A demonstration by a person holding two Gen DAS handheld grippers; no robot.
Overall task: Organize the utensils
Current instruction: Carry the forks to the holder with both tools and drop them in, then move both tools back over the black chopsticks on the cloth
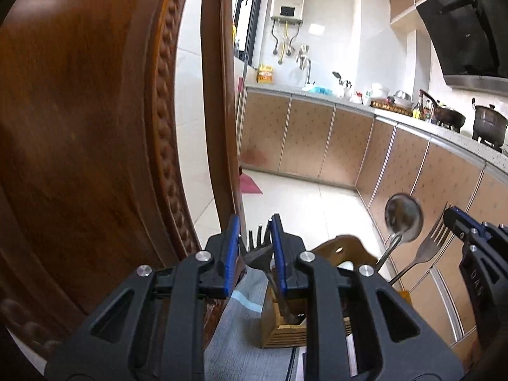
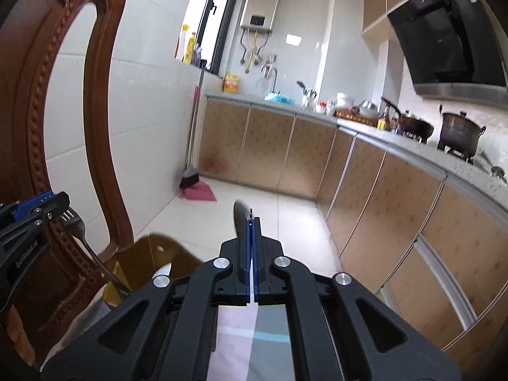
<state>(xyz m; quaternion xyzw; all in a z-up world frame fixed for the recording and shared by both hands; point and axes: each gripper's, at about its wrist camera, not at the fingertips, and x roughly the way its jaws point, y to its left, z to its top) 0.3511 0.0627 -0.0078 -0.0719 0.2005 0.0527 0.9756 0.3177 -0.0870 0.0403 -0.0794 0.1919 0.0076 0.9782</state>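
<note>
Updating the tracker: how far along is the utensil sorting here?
Done: a spoon stands upright by the wooden holder, its base hidden. In hand: the left tool pinches a dark fork whose handle reaches into the holder; the right tool is shut on a thin utensil, seen edge-on. Left: seat both, release.

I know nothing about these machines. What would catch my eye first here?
Two black claws with blue pads fill the foreground: the left claw grips a fork standing in a wooden holder, and the right claw is shut on a thin utensil seen edge-on. A carved wooden chair looms on the left, and a shiny spoon rises on the right of the left claw's view.
</note>
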